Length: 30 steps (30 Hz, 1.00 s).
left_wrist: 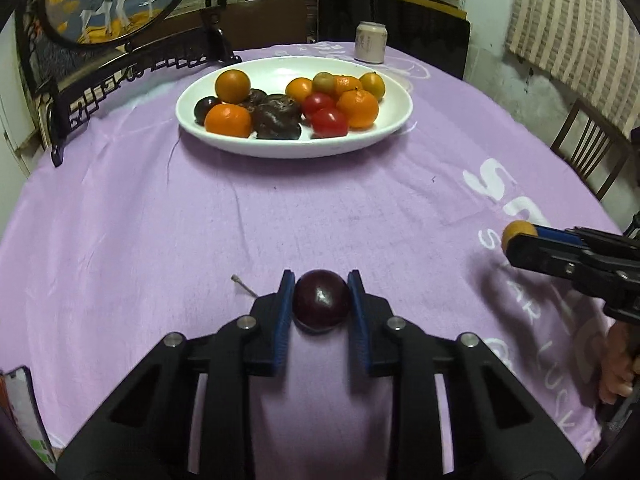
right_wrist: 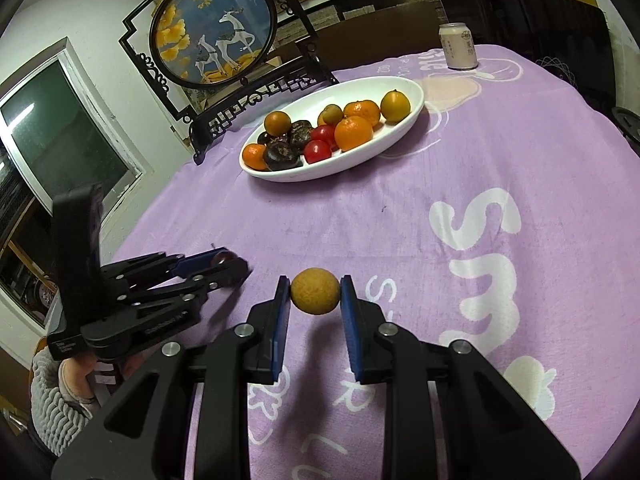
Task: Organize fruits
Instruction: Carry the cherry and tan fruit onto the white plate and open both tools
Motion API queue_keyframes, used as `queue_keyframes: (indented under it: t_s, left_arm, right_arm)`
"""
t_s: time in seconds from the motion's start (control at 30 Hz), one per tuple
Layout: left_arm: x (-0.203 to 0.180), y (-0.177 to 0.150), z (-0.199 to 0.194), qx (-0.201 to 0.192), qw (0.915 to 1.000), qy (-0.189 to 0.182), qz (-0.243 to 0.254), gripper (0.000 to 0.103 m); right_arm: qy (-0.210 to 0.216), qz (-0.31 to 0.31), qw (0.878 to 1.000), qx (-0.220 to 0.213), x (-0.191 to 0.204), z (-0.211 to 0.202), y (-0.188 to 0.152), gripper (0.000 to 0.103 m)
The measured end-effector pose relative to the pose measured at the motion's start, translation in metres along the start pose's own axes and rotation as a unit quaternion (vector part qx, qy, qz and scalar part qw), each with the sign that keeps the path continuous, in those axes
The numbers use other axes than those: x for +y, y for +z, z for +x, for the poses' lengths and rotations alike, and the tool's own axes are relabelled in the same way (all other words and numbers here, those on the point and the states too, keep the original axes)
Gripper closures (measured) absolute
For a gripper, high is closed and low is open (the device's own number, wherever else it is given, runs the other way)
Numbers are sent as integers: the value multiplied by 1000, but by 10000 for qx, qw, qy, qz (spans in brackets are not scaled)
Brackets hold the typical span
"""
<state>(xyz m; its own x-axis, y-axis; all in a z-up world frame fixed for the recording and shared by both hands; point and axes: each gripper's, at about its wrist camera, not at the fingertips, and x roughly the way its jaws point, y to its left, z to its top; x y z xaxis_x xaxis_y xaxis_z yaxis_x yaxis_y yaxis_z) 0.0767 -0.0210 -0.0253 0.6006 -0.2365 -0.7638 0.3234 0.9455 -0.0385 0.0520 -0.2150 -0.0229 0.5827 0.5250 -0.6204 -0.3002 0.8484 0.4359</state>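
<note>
— Gripping a dark plum (left_wrist: 322, 300), the left claw (left_wrist: 322, 300) sits low over the worktop (left_wrist: 360, 200); the dish (left_wrist: 200, 120) lies straight ahead.
— And the right claw (right_wrist: 316, 291)?
— Clamped on a yellow fruit (right_wrist: 316, 291), raised, dish ahead-left, similarly far.

Light falls from overhead, warm and fairly dim, leaving the room's edges murky. The purple tablecloth (left_wrist: 320, 208) is evenly lit, and a bright glint sits on the dark plum (left_wrist: 322, 299). The white plate (right_wrist: 404, 128) shines with soft glare on its rim. Short shadows lie under the yellow fruit (right_wrist: 315, 290). Fisheye bending curves the table, corners go black, and far shelves look soft.
</note>
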Motion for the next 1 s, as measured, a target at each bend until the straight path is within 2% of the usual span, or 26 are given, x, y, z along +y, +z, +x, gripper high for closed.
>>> queue_keyframes:
  t_s: [0.23, 0.37, 0.47, 0.53, 0.73, 0.87, 1.0]
  left_arm:
    - [4, -13, -39, -390, 9992, 52, -119, 76]
    - [16, 4, -58, -546, 9981, 244, -114, 76]
    - [26, 40, -75, -819, 9958, 376, -134, 76]
    - [29, 73, -84, -1020, 9936, 475, -105, 76]
    - [34, 165, -79, -1316, 9900, 498, -93, 76]
    - [34, 205, -48, -1276, 9906, 480, -74, 76]
    - [47, 227, 7, -974, 9942, 396, -237, 76]
  right_arm:
    - [-21, 21, 10000, -9, -2, -3, -1, 77]
    - [-95, -313, 9994, 57, 10, -12, 6, 77]
    - [-151, -484, 9986, -134, 18, -28, 33, 77]
    - [-197, -591, 9974, -354, 24, -40, 64, 77]
    - [-260, -633, 9940, -854, 26, -47, 156, 77]
    - [-297, -557, 9947, -810, 17, -23, 200, 77]
    - [-433, -345, 9974, -456, -6, 28, 230, 77]
